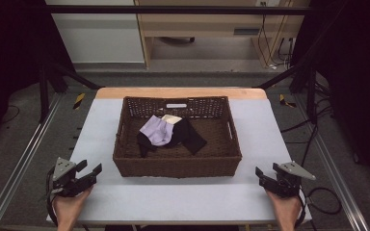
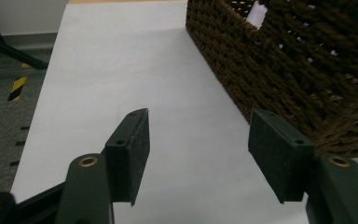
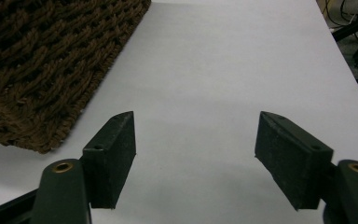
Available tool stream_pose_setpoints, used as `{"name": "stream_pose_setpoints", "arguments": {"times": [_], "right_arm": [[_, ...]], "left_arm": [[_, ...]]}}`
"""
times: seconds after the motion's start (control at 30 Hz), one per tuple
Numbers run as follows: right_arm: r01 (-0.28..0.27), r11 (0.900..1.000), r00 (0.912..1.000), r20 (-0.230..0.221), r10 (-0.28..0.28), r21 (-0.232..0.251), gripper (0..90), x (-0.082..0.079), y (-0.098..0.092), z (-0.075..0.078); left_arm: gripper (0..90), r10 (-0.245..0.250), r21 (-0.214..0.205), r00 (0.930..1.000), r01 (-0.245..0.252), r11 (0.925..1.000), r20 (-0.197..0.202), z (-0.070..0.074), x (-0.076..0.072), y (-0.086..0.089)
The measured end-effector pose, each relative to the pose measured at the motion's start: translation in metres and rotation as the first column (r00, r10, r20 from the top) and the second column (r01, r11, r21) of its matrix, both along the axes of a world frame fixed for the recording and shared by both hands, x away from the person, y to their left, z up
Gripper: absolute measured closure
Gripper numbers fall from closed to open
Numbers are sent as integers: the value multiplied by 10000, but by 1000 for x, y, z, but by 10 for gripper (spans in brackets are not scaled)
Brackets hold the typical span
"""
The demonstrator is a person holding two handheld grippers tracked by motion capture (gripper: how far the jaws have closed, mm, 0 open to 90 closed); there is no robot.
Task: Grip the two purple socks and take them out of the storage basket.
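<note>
A brown woven basket point(image 1: 125, 159) stands in the middle of the white table point(image 1: 183, 197). Inside it lie a lilac cloth point(image 1: 156, 130), a black cloth point(image 1: 190, 134) and a cream piece point(image 1: 172, 118), bundled together. My left gripper point(image 1: 89, 172) rests near the table's front left corner, open, with nothing between its jaws; the basket's wall point(image 2: 279, 65) rises at the right of the left gripper view. My right gripper point(image 1: 266, 175) rests near the front right corner, also open and empty; the basket's corner point(image 3: 42, 74) sits at the left of the right gripper view.
A black frame with slanted struts point(image 1: 72, 74) surrounds the table. Cables point(image 1: 325, 199) trail on the floor at the right. A wooden bench point(image 1: 212, 24) stands behind. Bare table surface point(image 2: 121, 70) runs along both sides of the basket.
</note>
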State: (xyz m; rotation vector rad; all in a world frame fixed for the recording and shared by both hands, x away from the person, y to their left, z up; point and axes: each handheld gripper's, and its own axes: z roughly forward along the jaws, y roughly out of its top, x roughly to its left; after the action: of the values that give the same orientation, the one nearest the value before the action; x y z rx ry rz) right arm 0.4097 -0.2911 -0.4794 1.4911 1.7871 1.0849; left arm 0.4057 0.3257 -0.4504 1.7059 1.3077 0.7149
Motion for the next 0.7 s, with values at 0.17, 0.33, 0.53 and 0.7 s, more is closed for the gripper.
{"name": "stream_pose_setpoints", "arguments": {"times": [0.17, 0.33, 0.53, 0.7], "right_arm": [[-132, 9999, 9999, 68, 132, 18, 270, -1, 1, 0], [-211, 9998, 9997, 152, 211, 20, 257, -2, 3, 0], [-344, 9994, 9993, 109, 344, -38, 249, 1, 6, -2], [-349, 9994, 9993, 98, 349, 57, 246, 3, 6, -4]], "left_arm": [[366, 9, -13, 10000, -9, 10000, -28, 2, 0, -4], [359, -164, -199, 9997, 168, 9997, 182, 13, 2, -8], [342, -233, -710, 9989, 263, 9971, 416, 27, 4, -9], [341, -273, -805, 9978, 322, 9962, 605, 39, 5, -11]]}}
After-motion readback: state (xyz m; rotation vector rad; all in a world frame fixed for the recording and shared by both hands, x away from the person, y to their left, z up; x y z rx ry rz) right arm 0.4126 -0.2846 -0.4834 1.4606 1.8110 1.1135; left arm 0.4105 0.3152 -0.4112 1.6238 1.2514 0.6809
